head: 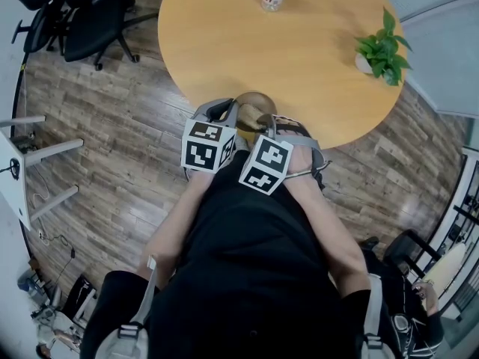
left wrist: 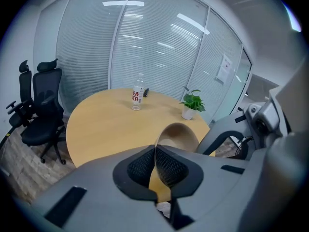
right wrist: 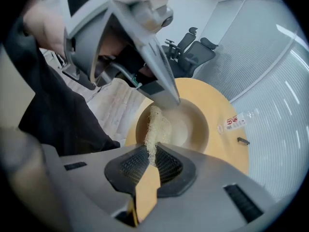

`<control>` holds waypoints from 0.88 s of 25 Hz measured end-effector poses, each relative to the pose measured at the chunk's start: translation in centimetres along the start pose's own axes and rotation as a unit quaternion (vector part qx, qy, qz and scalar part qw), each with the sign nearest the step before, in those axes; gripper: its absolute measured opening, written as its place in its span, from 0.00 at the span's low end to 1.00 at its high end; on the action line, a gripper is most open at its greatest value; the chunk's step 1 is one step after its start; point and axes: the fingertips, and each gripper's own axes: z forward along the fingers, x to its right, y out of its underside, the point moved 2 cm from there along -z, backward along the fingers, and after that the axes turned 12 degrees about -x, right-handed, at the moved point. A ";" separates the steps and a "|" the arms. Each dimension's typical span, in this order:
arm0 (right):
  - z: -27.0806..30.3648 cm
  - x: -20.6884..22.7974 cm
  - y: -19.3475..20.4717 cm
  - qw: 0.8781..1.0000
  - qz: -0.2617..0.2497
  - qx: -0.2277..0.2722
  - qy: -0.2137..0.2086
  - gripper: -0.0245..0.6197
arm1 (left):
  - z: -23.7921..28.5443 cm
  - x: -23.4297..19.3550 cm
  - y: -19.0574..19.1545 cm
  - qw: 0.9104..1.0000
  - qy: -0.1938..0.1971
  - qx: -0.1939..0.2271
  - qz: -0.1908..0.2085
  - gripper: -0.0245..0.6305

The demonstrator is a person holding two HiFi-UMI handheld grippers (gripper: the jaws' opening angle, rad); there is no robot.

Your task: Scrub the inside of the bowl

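Clamping bowl (left wrist: 179,132), left claw (left wrist: 155,152); right claw (right wrist: 153,152), scrubber (right wrist: 156,127).

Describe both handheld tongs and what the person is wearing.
The left tongs and right tongs are grey moulded plastic shells with black mesh-textured pads. Each bears a white cube with black square markers. The person wears a black top.
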 end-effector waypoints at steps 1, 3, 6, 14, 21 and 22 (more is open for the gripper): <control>-0.2 -0.2 -0.1 1.000 0.020 0.011 -0.018 0.10 | 0.0 -0.3 0.1 1.000 -0.002 0.000 -0.004 0.07; -0.4 -0.4 -0.3 0.994 0.082 0.035 -0.060 0.10 | -0.1 -0.7 0.3 1.000 -0.007 0.003 -0.011 0.07; -0.4 0.5 0.2 0.974 0.189 0.064 -0.104 0.10 | -0.2 -1.0 0.2 1.000 -0.012 0.013 -0.016 0.07; -0.4 1.4 0.2 0.924 0.313 0.121 -0.182 0.10 | -0.8 0.7 -1.0 0.999 0.011 0.042 0.007 0.07; -1.1 2.2 -0.5 0.823 0.434 0.205 -0.305 0.10 | -0.5 1.1 -0.9 0.999 0.019 0.041 0.004 0.07; -1.2 2.5 -0.4 0.812 0.446 0.214 -0.309 0.10 | -0.5 1.0 -0.9 0.999 0.016 0.040 0.003 0.07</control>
